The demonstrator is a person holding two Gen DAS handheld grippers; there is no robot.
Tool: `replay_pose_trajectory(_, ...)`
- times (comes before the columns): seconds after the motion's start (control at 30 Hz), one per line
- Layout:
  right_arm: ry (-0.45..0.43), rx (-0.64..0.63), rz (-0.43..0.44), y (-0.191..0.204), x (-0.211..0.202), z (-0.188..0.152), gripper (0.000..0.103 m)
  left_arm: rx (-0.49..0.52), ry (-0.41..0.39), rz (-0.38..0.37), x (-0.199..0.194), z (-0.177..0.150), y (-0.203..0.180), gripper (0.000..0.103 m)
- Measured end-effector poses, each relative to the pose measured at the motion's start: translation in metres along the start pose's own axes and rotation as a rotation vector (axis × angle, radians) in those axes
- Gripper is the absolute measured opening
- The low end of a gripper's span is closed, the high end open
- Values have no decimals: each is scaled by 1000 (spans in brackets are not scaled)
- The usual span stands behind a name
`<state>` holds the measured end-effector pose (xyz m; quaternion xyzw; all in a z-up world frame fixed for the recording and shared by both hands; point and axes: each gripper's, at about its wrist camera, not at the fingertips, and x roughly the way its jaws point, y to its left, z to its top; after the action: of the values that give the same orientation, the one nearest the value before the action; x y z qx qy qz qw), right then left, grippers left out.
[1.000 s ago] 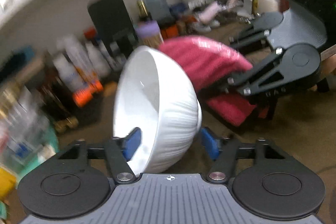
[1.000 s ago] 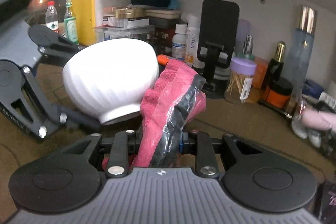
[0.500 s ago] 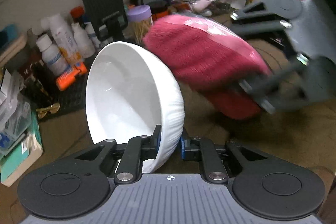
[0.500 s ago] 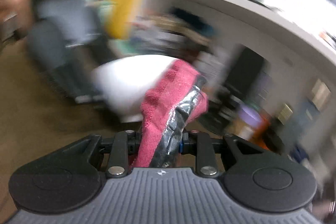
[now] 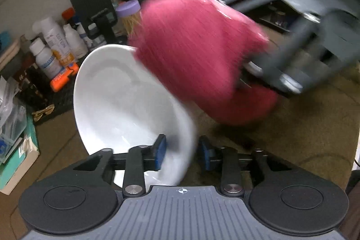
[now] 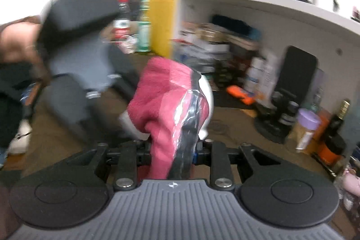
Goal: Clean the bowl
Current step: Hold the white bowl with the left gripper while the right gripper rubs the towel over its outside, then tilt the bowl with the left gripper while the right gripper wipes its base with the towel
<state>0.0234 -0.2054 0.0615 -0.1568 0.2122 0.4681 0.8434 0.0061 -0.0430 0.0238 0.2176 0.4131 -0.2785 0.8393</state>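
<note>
Pink cloth (image 5: 198,55) in right tool (image 6: 172,150) overlaps tilted bowl (image 5: 126,100) rim.

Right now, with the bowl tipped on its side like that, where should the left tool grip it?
On the rim wall nearest the left tool, one finger inside, one on the ribbed outside. The white bowl is tilted, mouth facing left, so only that thin near edge fits the jaws, which are opening now; the pink cloth covers the far rim.
</note>
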Motion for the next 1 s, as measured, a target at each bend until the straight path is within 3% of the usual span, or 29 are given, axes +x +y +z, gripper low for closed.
replay_pose_trajectory(0.07, -9, 57, -71, -15, 8, -1, 27, -29, -13, 1, 1, -2, 7, 36)
replay_pose_trajectory(0.2, -52, 143, -55, -26, 15, -15, 27, -11, 8, 57, 12, -1, 8, 40)
replay_pose_trajectory(0.43, -59, 255, -87, -37, 17, -31, 22, 9, -73, 122, 15, 14, -2, 39)
replay_pose_trajectory(0.63, -61, 250, -114, -31, 13, -36, 22, 196, -40, 296, 29, 11, -31, 41)
replay_pose_trajectory(0.73, -69, 232, -119, -29, 9, -34, 22, 249, -16, 321, 34, 10, -34, 40)
replay_pose_trajectory(0.77, -71, 225, -118, -28, 7, -34, 22, 229, -6, 299, 33, 11, -31, 30)
replay_pose_trajectory(0.83, -77, 205, -118, -27, 5, -31, 22, 123, 21, 197, 27, 17, -15, 26)
replay_pose_trajectory(1.0, -8, -48, -207, -5, 8, -18, 22, -72, 11, -15, 2, 22, 10, 17)
